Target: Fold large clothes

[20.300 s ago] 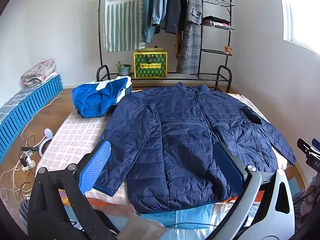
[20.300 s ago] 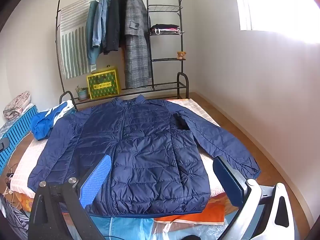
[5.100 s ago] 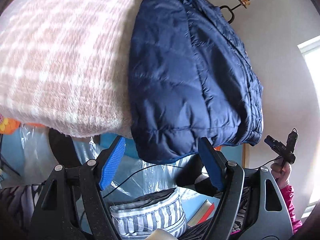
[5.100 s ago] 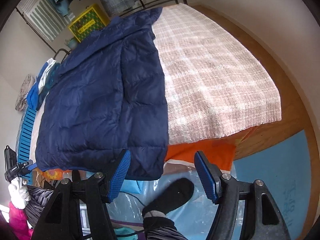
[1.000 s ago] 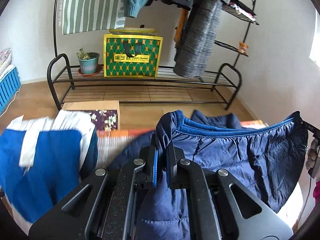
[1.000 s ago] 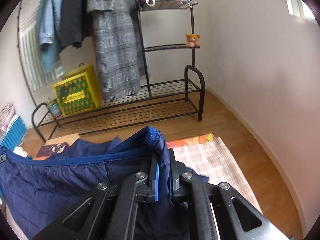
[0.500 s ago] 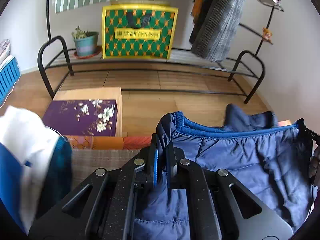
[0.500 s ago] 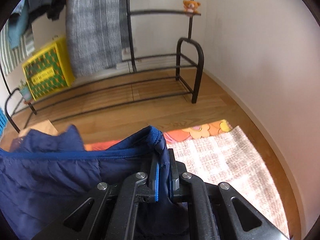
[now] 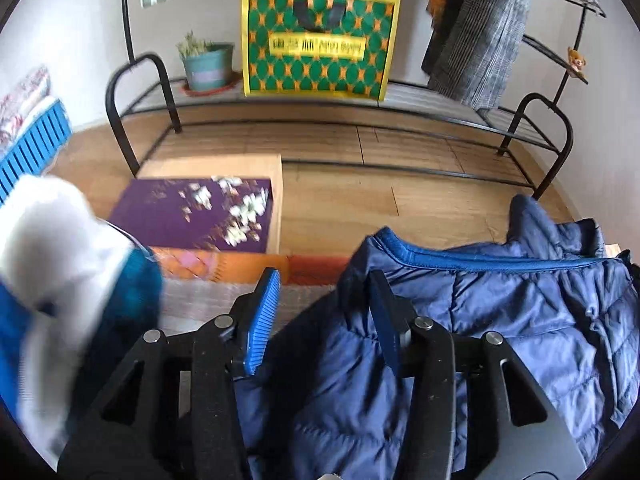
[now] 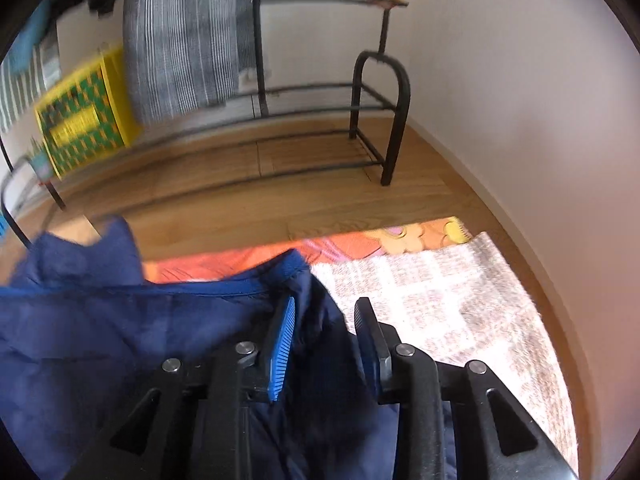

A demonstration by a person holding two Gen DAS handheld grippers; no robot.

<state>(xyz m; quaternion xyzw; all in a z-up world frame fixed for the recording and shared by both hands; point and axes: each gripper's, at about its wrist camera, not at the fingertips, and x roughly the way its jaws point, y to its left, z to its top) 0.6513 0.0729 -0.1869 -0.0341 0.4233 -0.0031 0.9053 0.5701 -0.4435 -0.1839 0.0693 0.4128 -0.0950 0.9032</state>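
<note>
The navy quilted jacket [image 9: 500,320] lies folded on the checked blanket, its blue-trimmed hem edge near the far end of the bed. My left gripper [image 9: 324,280] is open, its jaws apart with the jacket's left corner lying loose between them. In the right wrist view the same jacket [image 10: 120,340] fills the lower left. My right gripper [image 10: 326,304] is open too, with the jacket's right corner resting between its blue pad and black finger.
A blue and white garment [image 9: 60,280] lies blurred at the left. A purple floral box [image 9: 192,212] sits on the floor beyond the bed. A black clothes rack [image 9: 536,140] holds a green and yellow bag [image 9: 316,40] and hanging coats. The checked blanket [image 10: 460,300] spreads to the right.
Both grippers were shut on the jacket's hem corners; both have now opened and let the jacket go onto the bed. Both views have tilted down.
</note>
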